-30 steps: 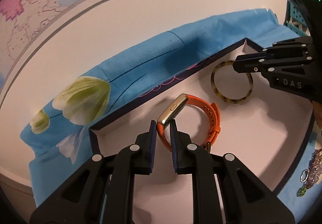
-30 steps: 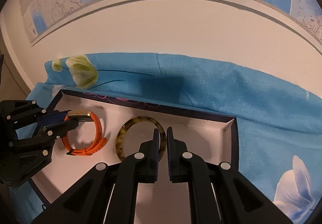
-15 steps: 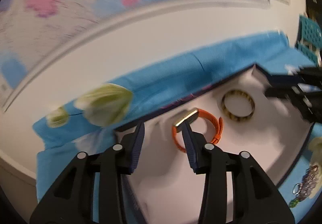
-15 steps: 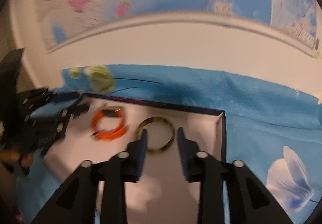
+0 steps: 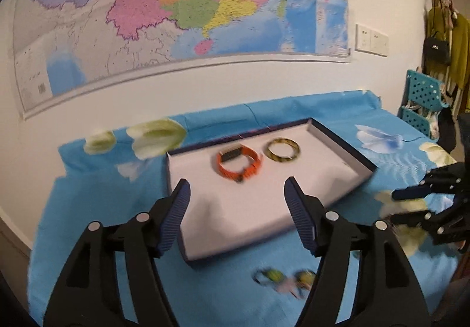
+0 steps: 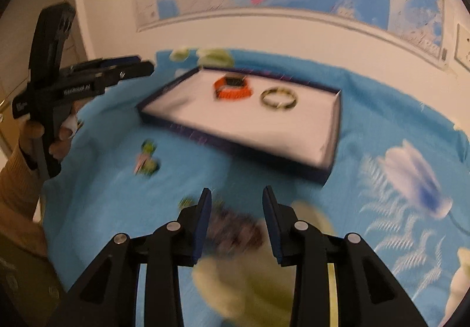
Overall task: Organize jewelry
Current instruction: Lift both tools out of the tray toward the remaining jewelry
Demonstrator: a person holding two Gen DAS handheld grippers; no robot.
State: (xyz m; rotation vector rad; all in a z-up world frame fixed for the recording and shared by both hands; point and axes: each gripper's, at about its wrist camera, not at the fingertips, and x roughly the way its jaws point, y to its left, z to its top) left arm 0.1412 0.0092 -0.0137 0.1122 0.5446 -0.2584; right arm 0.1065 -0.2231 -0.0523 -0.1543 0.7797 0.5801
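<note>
An orange watch (image 5: 239,164) lies beside a tortoiseshell bangle (image 5: 283,149).

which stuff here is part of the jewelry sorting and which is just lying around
Part of the job:
- tray
- orange watch, in the tray
- bangle, in the tray beside it
- green trinkets, on the cloth outside the tray
- dark beads, below the open right gripper

Just lying about:
- map
- blue cloth
- wall switches
- teal crates

dark beaded piece (image 6: 235,228) (perhaps a bracelet) badly blurred.
</note>
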